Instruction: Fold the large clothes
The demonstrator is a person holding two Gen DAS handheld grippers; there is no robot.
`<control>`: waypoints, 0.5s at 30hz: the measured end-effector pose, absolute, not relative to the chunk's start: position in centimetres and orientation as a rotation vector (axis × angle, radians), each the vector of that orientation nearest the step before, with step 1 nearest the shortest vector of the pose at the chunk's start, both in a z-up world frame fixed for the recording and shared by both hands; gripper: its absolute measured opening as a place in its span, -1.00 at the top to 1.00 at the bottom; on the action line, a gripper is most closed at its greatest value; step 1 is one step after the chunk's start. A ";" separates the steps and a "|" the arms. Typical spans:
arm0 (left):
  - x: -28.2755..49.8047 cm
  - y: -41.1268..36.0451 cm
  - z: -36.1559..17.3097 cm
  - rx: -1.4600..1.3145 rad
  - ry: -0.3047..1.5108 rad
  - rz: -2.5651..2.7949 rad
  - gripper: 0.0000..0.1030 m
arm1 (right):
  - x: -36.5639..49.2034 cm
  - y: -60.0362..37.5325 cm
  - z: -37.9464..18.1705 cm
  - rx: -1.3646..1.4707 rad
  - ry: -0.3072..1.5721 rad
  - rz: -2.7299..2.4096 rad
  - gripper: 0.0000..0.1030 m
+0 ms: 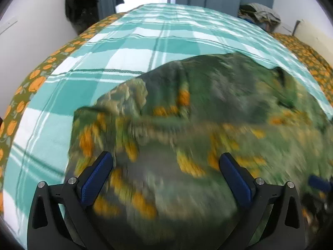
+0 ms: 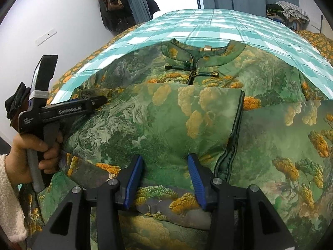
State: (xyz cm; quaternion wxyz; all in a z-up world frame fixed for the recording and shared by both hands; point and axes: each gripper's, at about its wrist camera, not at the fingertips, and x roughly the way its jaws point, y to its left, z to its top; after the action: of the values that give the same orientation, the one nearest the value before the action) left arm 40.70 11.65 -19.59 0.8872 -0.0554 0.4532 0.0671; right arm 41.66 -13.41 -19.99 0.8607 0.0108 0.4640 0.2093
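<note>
A green padded jacket point(image 2: 260, 79) with orange and gold trees and a knot-buttoned stand collar point(image 2: 199, 54) lies front up on the bed. One sleeve point(image 2: 187, 112) is folded across its chest. My right gripper point(image 2: 165, 177) sits low at the near hem, its blue pads pressed on a thick fold of the jacket. My left gripper point(image 1: 166, 155) hangs wide open just above the blurred jacket point(image 1: 208, 95), nothing between its fingers. In the right wrist view a hand holds the left gripper point(image 2: 91, 104) at the jacket's left side.
A teal and white checked sheet point(image 1: 129, 48) covers the bed, with an orange-flowered cover point(image 1: 35, 83) along its edges. Curtains and a bright window stand behind. A pile of clothes point(image 2: 289, 10) lies at the far right, and dark bags point(image 2: 112, 6) hang on the left wall.
</note>
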 end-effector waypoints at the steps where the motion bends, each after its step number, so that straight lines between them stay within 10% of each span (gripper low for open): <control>1: 39.9 11.7 -19.1 -0.116 0.944 0.113 -0.98 | 41.3 -13.4 -19.6 0.011 0.978 0.433 0.10; 15: 20.4 7.8 -18.3 -0.204 1.011 -0.027 -0.98 | 21.2 -18.7 -14.7 -0.177 0.905 0.259 -0.25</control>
State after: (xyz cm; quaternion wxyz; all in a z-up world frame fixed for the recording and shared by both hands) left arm 20.37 7.79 -18.28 0.8700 -0.0974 0.4832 -0.0128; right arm 21.22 -18.69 -14.68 0.8875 -0.0850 0.4354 0.1245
